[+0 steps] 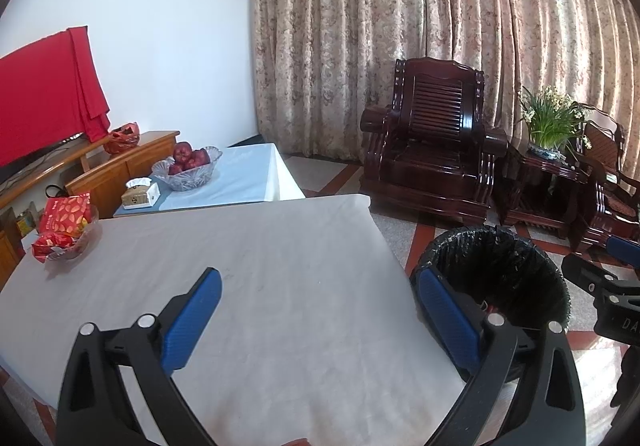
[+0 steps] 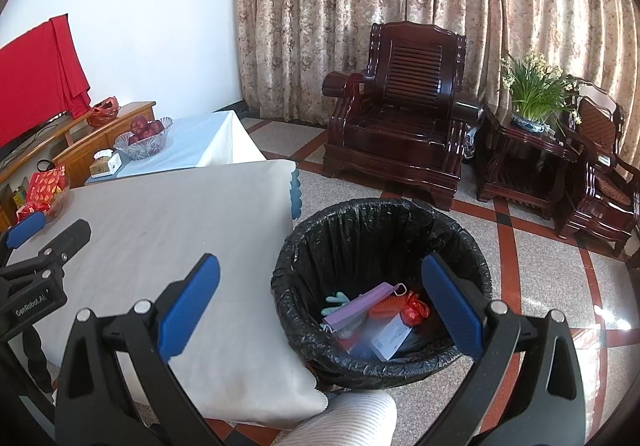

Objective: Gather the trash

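A black-lined trash bin (image 2: pixel 380 286) stands on the floor beside the white-clothed table (image 2: pixel 180 230). Inside it lie a purple packet (image 2: pixel 360 306), red wrappers (image 2: pixel 414 310), a teal piece (image 2: pixel 334 304) and a white paper (image 2: pixel 390 338). My right gripper (image 2: pixel 320 286) is open and empty above the bin's near rim. My left gripper (image 1: pixel 320 294) is open and empty over the table (image 1: pixel 260 266), with the bin (image 1: pixel 500 270) to its right. The left gripper also shows in the right wrist view (image 2: pixel 44 230); the right one shows at the edge of the left wrist view (image 1: pixel 600 270).
A glass dish of red packets (image 1: pixel 66 234) sits at the table's far left corner. A second table holds an apple bowl (image 1: pixel 188 165) and a tissue box (image 1: pixel 140 193). Dark wooden armchairs (image 2: pixel 396 113) and a plant stand (image 2: pixel 528 117) stand by the curtain.
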`<state>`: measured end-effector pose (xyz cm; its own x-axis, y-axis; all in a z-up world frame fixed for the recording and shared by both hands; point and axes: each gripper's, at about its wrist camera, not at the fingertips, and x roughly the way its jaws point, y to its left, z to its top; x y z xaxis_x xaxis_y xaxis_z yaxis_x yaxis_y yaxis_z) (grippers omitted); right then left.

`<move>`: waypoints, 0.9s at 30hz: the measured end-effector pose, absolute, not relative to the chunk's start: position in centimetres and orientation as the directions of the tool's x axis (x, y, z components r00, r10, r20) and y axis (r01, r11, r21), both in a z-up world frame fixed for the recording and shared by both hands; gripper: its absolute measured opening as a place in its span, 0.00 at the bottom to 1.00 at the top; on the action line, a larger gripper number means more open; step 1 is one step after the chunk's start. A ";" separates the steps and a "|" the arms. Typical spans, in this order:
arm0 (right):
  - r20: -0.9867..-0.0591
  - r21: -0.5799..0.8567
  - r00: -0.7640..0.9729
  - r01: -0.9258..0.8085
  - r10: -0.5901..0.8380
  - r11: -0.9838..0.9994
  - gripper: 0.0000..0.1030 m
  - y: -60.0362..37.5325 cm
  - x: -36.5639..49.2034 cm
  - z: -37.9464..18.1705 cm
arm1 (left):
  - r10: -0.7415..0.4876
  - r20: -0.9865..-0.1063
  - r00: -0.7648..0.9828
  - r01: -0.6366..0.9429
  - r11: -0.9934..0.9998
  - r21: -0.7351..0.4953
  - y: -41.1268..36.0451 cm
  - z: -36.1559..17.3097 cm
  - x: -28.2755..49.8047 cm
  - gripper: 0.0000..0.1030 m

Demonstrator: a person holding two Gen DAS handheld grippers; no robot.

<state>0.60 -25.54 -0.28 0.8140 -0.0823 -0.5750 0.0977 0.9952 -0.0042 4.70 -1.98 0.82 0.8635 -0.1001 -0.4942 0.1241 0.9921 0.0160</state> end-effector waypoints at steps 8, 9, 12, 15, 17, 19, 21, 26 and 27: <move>-0.578 -0.007 0.812 0.092 -0.079 0.996 0.95 -25.7 0.8 -1.1 | -0.098 -0.496 0.863 0.123 0.992 0.019 -1.9 0.8 4.8 0.94; -0.578 -0.007 0.812 0.092 -0.079 0.996 0.95 -25.7 0.9 -1.1 | -0.098 -0.497 0.862 0.123 0.992 0.018 -1.9 0.7 4.9 0.94; -0.578 -0.007 0.812 0.093 -0.079 0.996 0.95 -25.7 0.9 -1.1 | -0.097 -0.498 0.862 0.123 0.992 0.020 -1.8 0.7 4.9 0.94; -0.577 -0.007 0.813 0.092 -0.079 0.996 0.95 -25.6 1.0 -1.1 | -0.095 -0.496 0.863 0.120 0.993 0.019 -2.0 0.7 4.8 0.94; -0.577 -0.008 0.813 0.092 -0.079 0.996 0.95 -25.7 1.0 -1.1 | -0.095 -0.496 0.863 0.120 0.993 0.018 -1.9 0.7 4.9 0.94; -0.577 -0.007 0.813 0.092 -0.079 0.996 0.95 -25.7 1.0 -1.2 | -0.095 -0.496 0.863 0.120 0.993 0.019 -1.9 0.7 4.9 0.94; -0.579 -0.007 0.812 0.092 -0.080 0.996 0.95 -25.6 1.1 -1.1 | -0.095 -0.496 0.863 0.120 0.993 0.019 -1.9 0.7 5.0 0.94; -0.579 -0.008 0.811 0.090 -0.078 0.996 0.95 -25.7 1.1 -1.2 | -0.095 -0.498 0.862 0.120 0.993 0.020 -1.8 0.7 5.0 0.94; -0.579 -0.007 0.811 0.090 -0.078 0.996 0.95 -25.7 1.1 -1.0 | -0.095 -0.498 0.862 0.120 0.993 0.019 -1.8 0.7 5.0 0.94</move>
